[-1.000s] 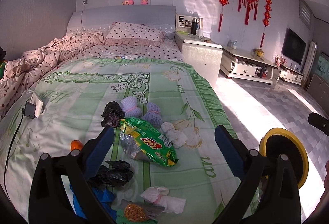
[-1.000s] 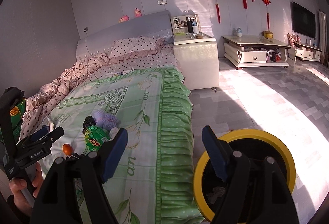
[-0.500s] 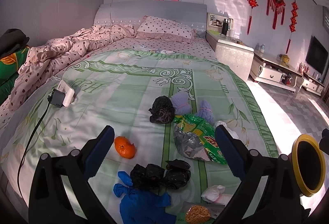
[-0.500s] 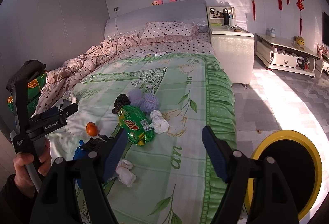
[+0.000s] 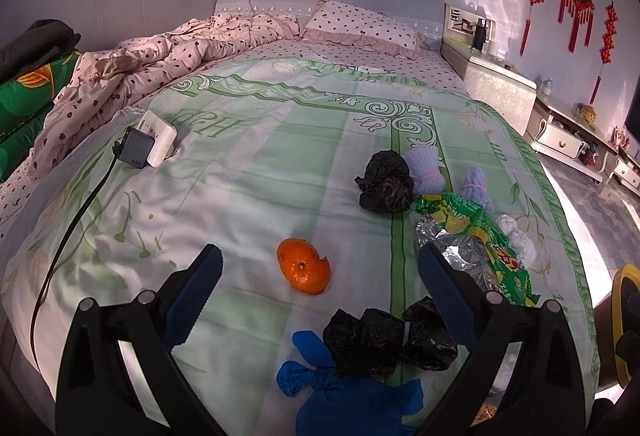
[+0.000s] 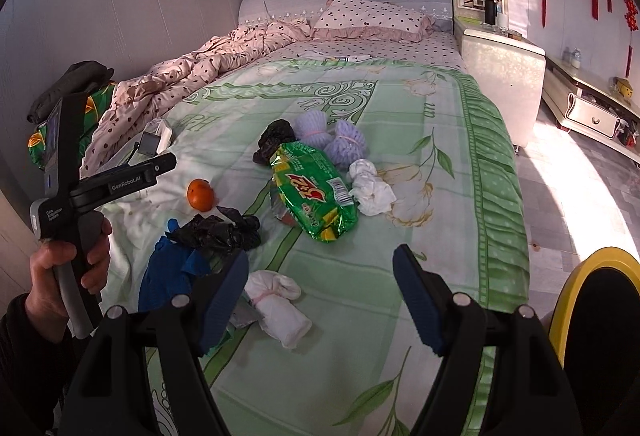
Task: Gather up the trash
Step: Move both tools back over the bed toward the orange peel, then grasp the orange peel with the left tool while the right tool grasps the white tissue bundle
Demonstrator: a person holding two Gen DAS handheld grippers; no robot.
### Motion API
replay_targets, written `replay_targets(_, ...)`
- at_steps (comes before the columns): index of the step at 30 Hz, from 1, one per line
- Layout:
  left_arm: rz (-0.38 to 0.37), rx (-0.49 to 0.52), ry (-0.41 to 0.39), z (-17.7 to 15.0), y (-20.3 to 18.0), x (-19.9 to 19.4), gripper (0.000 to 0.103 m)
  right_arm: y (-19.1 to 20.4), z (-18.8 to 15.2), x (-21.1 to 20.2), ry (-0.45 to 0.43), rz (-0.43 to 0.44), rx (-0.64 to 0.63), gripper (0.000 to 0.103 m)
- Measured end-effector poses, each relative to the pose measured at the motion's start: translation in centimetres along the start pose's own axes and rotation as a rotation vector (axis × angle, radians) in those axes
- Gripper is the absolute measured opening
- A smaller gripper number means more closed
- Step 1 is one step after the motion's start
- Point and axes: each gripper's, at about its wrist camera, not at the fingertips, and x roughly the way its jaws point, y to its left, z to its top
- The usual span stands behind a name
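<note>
So the junk is all piled on the green bedspread [image 6: 404, 300], nothing picked up yet. Going left to right: a charger and power strip [image 5: 150, 146] sit off on their own, not trash, and I'd say the cable could snag if the left gripper [image 5: 318, 296] sweeps wide. Then the orange peel [image 5: 304, 271], which lies right between that gripper's blue pads; it looks curved and slick, so it might squirt out of a sloppy pinch. Next the blue glove [image 5: 348, 392] and black bags [image 5: 390, 338] bunched together near the bed's edge, so grabbing one could drag the other along or knock it off. Further right, the green snack wrapper [image 6: 314, 194], the white wads [image 6: 372, 188] and the yellow-rimmed bin [image 6: 592, 320] on the floor beside the bed. Can't really tell what's under the glove pile, too dark down there.

Both the left gripper and the right gripper [image 6: 320, 296] are spread wide, holding and touching nothing, hovering over the spread.
</note>
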Motion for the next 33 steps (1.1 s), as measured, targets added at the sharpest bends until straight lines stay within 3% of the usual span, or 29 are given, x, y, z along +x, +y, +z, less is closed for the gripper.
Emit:
replay_targets(10,0.029,-0.049,0.085,-1.3,2.4,5.0,0.094,2.2,-1.5,5.3,0.117,0.035,-0.076,0.070)
replay_targets(24,0.019,-0.021,0.142,-2.1,2.0,9.0,0.093,3.2,-2.8,9.5,0.219,0.071,-0.116,0.054)
replay_targets(26,0.013,-0.013,0.152,-2.2,1.8,9.5,0.089,3.4,-2.9,9.8,0.224,0.079,-0.123,0.053)
replay_targets(31,-0.030,-0.001,0.209,-2.7,1.1,11.0,0.067,3.6,-3.2,10.7,0.252,0.118,-0.116,0.050)
replay_targets(33,-0.047,0.012,0.227,-3.1,0.8,11.5,0.059,3.8,-3.3,11.0,0.262,0.138,-0.114,0.044)
